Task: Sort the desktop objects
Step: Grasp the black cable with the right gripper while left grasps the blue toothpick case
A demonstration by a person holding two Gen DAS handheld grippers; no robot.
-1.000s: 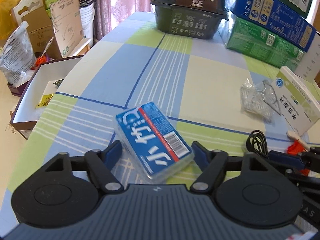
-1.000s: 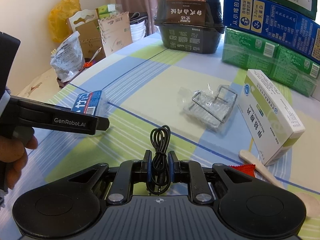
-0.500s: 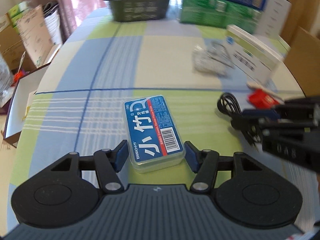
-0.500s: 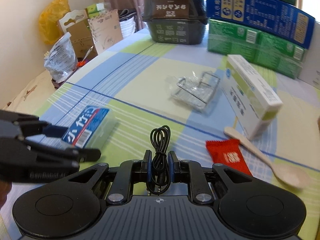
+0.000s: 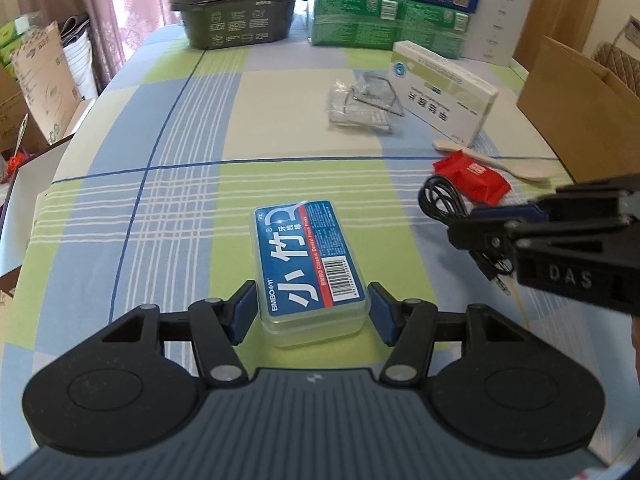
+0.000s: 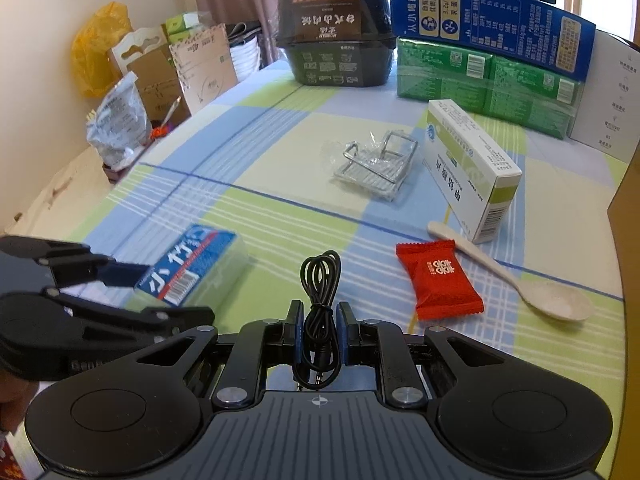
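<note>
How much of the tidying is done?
Nothing looks put away yet. The right hand-held gripper holds the black cable. The left hand-held gripper is open around the blue floss box. The red packet, spoon and medicine box wait on the table.

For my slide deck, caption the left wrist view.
Open left hand-held gripper straddles the blue-labelled clear plastic floss-pick box on the checked tablecloth.

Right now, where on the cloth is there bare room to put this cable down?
Bare: the wide stretch between floss box, black tub and wire rack. Crowded: the right side, around medicine box, red packet and spoon.
</note>
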